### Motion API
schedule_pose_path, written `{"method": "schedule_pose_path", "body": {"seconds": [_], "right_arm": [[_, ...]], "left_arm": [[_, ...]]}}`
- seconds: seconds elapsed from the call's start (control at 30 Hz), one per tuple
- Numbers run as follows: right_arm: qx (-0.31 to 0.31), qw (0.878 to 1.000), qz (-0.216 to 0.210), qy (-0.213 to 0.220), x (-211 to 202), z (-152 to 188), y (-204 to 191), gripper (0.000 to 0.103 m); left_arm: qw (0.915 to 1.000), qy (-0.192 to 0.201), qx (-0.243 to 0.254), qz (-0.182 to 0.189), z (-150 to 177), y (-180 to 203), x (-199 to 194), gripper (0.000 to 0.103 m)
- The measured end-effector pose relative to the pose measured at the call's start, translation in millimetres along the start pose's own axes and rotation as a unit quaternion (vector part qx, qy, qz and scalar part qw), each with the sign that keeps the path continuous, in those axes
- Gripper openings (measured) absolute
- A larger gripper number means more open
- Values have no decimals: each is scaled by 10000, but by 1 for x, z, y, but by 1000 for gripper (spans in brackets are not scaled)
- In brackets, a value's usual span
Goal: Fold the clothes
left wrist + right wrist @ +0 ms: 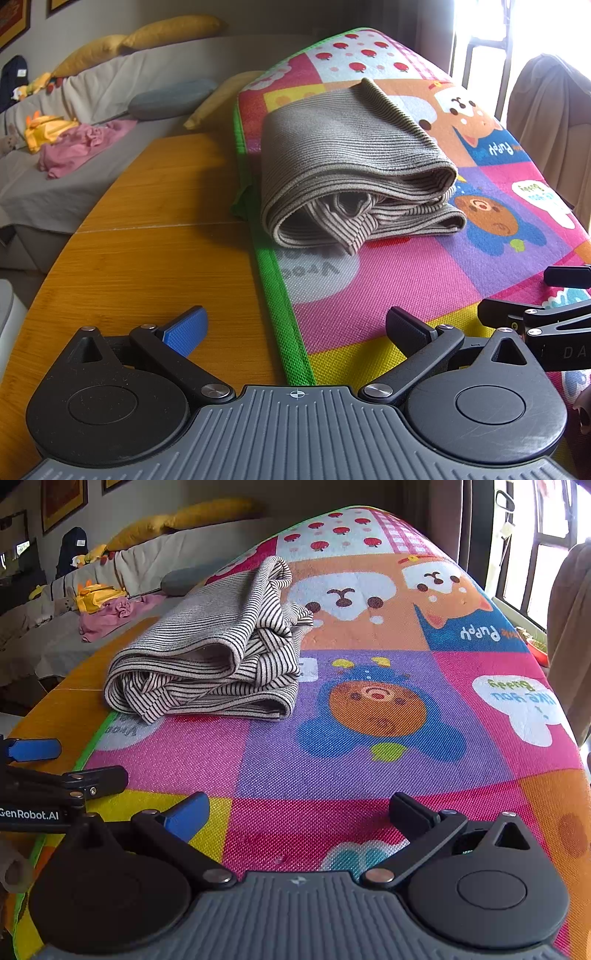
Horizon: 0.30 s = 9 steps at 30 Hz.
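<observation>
A striped grey-and-white garment (351, 173) lies folded into a thick bundle on the colourful play mat (424, 288), close to the mat's green left border. The right wrist view shows the same garment (207, 657) at upper left of the mat (369, 775). My left gripper (295, 325) is open, well short of the bundle, straddling the mat's edge with nothing between its fingers. My right gripper (299, 810) is also open and empty, low over the mat's near end. Each gripper shows at the edge of the other's view: the right gripper (546, 314) and the left gripper (66, 768).
The mat covers part of a wooden table (140, 258). Behind it stands a grey-covered sofa (92, 110) with yellow cushions (173, 31), a blue cushion, pink clothing (81, 144) and toys. A cloth-draped chair (546, 122) stands at the right by bright windows.
</observation>
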State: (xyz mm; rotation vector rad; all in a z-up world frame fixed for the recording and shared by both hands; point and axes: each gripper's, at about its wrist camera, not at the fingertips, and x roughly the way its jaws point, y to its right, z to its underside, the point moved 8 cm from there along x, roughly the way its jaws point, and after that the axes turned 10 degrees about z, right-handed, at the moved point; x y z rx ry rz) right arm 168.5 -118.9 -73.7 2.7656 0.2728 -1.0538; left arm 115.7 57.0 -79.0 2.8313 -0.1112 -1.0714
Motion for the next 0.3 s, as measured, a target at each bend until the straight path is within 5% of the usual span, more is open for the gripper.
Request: {"method": "schedule_pose_path", "body": {"seconds": [0.3], "right_arm": [[0,10000,-1,1,0,0,0,103]], "left_arm": [[10000,7,0,6,0,0,-1,103]]}}
